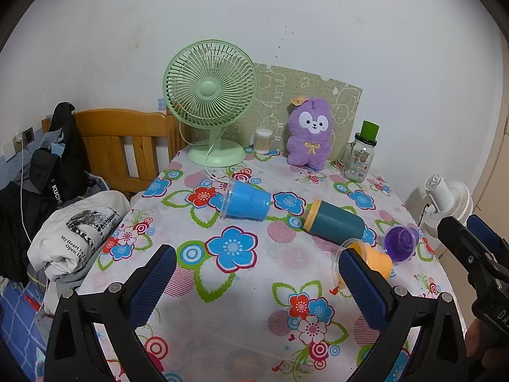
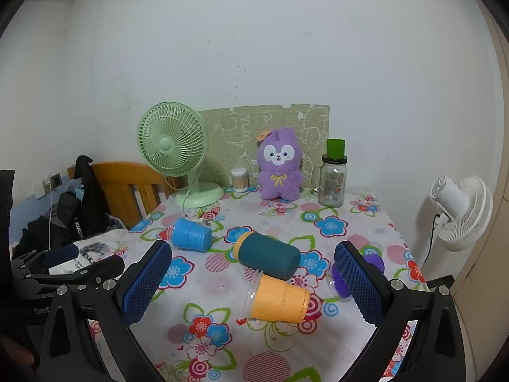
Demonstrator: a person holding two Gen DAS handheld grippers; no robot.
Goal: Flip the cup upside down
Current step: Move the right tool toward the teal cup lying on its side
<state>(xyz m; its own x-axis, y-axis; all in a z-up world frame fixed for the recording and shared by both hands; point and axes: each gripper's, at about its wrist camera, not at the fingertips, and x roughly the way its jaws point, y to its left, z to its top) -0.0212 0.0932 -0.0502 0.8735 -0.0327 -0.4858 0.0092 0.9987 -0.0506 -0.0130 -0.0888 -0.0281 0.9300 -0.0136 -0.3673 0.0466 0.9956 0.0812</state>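
The floral-cloth table (image 2: 366, 222) fills the lower half of both views, with four cups lying on their sides mid-frame; the task does not say which. Largest is the teal cup (image 2: 268, 256) at centre, yellow rim to the left, likely stiff plastic, smooth and prone to roll. The blue cup (image 2: 192, 234), left of centre, and the orange cup (image 2: 276, 300), lower centre just in front of the teal one, look like thin clear plastic with coloured sleeves: light, easily crushed, best pinched across the sleeved body. The small purple cup (image 2: 372, 261) sits right, partly behind a finger. Left gripper (image 1: 254, 281) and right gripper (image 2: 253, 281) both spread wide, holding nothing.
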